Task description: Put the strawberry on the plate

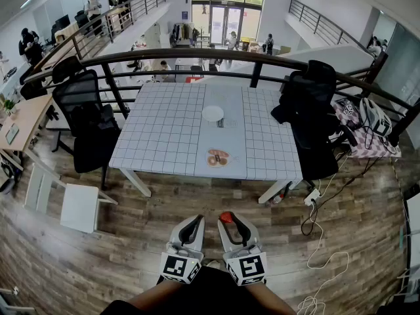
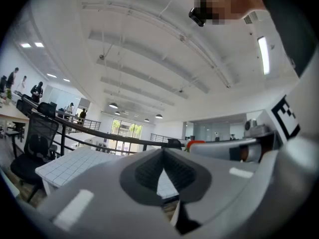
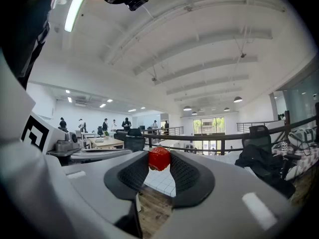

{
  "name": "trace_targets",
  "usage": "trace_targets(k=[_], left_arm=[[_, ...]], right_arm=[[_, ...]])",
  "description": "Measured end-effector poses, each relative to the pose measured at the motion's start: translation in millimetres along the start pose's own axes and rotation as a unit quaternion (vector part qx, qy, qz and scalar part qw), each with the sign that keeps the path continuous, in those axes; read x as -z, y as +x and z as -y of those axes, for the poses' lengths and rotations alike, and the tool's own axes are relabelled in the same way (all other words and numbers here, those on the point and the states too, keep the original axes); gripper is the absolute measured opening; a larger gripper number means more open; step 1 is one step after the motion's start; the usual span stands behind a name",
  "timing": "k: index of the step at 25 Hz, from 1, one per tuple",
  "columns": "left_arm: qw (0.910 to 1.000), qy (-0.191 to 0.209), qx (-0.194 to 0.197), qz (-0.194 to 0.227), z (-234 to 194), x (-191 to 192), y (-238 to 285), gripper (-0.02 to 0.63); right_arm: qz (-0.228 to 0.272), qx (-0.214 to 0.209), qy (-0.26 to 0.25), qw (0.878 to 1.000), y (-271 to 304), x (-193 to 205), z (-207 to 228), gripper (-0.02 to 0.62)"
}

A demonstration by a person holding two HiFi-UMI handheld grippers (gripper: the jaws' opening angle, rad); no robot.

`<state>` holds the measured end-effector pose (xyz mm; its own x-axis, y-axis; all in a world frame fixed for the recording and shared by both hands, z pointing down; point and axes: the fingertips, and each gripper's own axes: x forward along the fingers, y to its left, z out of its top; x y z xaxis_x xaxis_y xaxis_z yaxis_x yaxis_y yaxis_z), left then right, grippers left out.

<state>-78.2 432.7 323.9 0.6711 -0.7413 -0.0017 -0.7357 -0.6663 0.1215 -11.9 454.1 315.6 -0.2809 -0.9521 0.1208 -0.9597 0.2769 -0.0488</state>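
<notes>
The right gripper [image 3: 159,163] has its jaws clamped on the strawberry [image 3: 159,159], which sits pinched between the two dark ribbed pads right at their tips, red and whole, with the rest of the gap below it free. The left gripper [image 2: 163,152] has its jaws together at the tips with nothing between them. In the head view both grippers are held side by side, close to each other, low in the picture over the wooden floor [image 1: 164,202], and they point towards the table [image 1: 164,130] but stand well short of its near edge. The table is covered with a white cloth marked in a grid. The plate [image 1: 212,113], small, round and white, lies on it near the middle, a little towards the far side, so the strawberry is well apart from it. Nearer the front edge of the table lies a small flat thing [image 1: 218,157] with brownish rounds on it, too small to tell what it is. A black chair [image 1: 88,120] stands at the table's left side and another black chair [image 1: 315,123] at its right, and a dark railing [image 1: 197,56] runs behind the table
</notes>
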Motion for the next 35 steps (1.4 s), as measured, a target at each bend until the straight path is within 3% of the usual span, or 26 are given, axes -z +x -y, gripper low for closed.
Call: trace_targets(k=[3, 8, 16, 25, 35], left_arm=[[1.0000, 0.002, -0.005, 0.006, 11, -8, -11, 0.008], [1.0000, 0.006, -0.001, 0.007, 16, 10, 3, 0.009], [0.9999, 0.012, 0.006, 0.001, 18, 13, 10, 0.008], [0.9997, 0.014, 0.018, 0.005, -16, 10, 49, 0.009], [0.9994, -0.002, 0.033, -0.005, -84, 14, 127, 0.008]], right_arm=[[0.008, -0.001, -0.005, 1.000, -15, -11, 1, 0.130], [0.021, 0.032, -0.014, 0.999, -17, 7, 25, 0.130], [0.025, 0.034, 0.011, 0.999, -20, 13, 32, 0.132], [0.001, 0.067, -0.004, 0.998, 16, 21, 50, 0.132], [-0.031, 0.084, -0.005, 0.996, 106, 24, 76, 0.132]])
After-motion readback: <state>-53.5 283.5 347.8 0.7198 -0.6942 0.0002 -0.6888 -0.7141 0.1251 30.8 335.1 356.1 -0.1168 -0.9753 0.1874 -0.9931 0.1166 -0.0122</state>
